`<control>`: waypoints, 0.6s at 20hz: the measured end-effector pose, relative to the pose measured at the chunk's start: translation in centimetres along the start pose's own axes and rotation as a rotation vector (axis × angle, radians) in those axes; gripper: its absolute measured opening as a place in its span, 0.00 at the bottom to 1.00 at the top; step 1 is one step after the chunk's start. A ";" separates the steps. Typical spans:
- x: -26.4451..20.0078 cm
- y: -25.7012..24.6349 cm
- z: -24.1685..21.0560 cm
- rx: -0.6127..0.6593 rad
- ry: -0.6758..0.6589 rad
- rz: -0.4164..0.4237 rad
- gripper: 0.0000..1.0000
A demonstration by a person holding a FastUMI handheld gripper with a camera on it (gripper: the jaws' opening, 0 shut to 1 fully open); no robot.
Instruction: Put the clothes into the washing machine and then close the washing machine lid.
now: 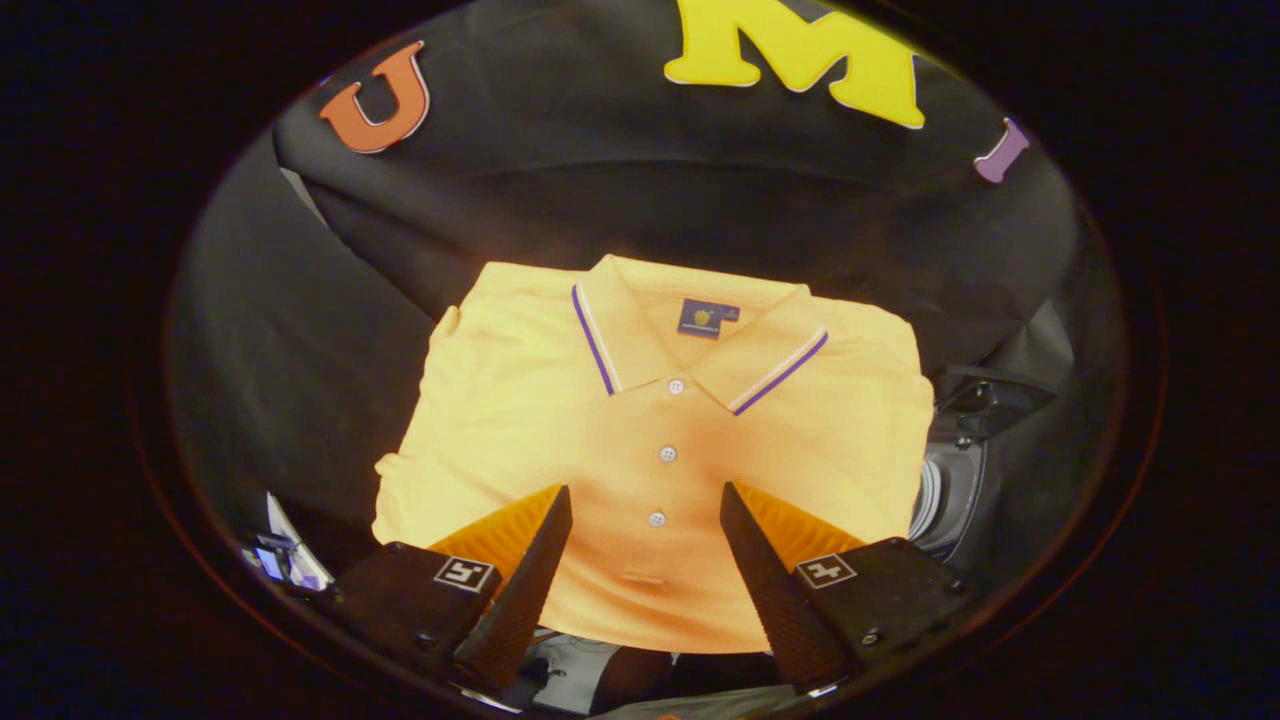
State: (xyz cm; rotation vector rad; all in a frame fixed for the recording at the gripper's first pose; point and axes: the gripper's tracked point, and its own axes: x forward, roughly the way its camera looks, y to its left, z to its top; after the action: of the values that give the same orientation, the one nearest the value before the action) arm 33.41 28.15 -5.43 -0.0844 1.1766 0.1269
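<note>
My gripper [646, 520] is spread wide and holds nothing, and the folded shirt [655, 440] lies flat just ahead, collar at the far end, its buttons running between my fingers.

Matt knit polo shirt [650, 440] (seemingly cotton).

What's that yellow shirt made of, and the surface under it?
The shirt looks like soft matte knit, likely cotton: it lies folded flat with a ribbed striped collar and glossy, probably plastic buttons. The surface looks like matte black cloth, creased in folds. The tool is open above the shirt.
</note>
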 end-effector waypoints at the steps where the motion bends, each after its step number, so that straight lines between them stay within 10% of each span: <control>1: 0.3 0.1 0.0 0.002 0.020 -0.003 0.94; 12: 3.6 0.5 -0.1 0.032 0.087 -0.076 0.94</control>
State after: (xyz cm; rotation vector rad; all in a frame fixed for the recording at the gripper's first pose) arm 34.57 28.79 -8.77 -0.1069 1.2604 0.0376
